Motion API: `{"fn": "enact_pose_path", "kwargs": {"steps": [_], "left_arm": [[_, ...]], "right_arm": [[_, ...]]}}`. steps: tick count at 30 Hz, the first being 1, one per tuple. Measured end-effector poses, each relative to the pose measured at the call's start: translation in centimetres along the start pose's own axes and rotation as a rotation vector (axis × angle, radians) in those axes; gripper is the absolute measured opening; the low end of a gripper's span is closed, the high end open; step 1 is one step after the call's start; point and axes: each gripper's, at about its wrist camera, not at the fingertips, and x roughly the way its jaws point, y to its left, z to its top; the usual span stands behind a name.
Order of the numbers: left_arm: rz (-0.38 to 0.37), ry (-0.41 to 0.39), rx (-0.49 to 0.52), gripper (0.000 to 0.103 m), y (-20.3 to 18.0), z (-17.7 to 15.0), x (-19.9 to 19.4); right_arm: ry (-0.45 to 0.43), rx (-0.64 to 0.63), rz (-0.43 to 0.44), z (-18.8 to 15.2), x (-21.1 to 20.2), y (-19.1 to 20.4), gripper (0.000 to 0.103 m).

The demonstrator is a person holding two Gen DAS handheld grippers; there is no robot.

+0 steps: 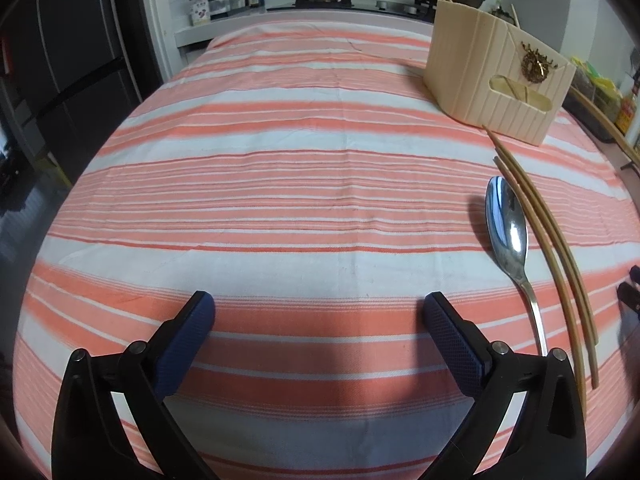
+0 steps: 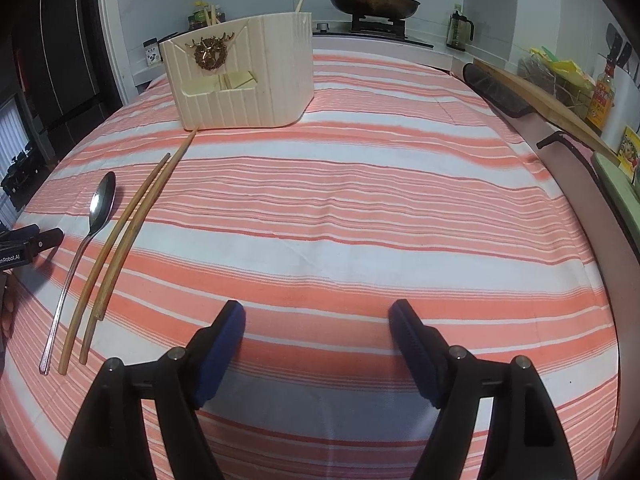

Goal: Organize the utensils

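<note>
Both jaws wide apart, left hand-held gripper [image 1: 318,312] and right hand-held gripper [image 2: 316,318], holding nothing above the striped table [image 2: 360,200]. Spoon [image 2: 94,216] beside two chopsticks [image 2: 132,220], pointing toward cream holder [image 2: 240,80]; contents behind its walls mostly hidden, possibly more chopsticks. Pan [image 2: 372,2] behind.

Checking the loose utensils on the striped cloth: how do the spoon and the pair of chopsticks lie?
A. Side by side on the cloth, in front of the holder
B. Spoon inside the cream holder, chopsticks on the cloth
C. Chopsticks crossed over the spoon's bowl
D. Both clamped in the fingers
A: the spoon and chopsticks lie alongside each other on the cloth, in front of the holder; both grippers are empty.
</note>
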Motion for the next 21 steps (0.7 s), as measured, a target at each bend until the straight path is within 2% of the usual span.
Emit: {"fn": "enact_pose_path", "kwargs": {"steps": [21], "left_arm": [[-0.002, 0.003, -0.007, 0.103, 0.11, 0.09, 0.04]], "right_arm": [[-0.001, -0.002, 0.002, -0.06, -0.05, -0.12, 0.079]]}}
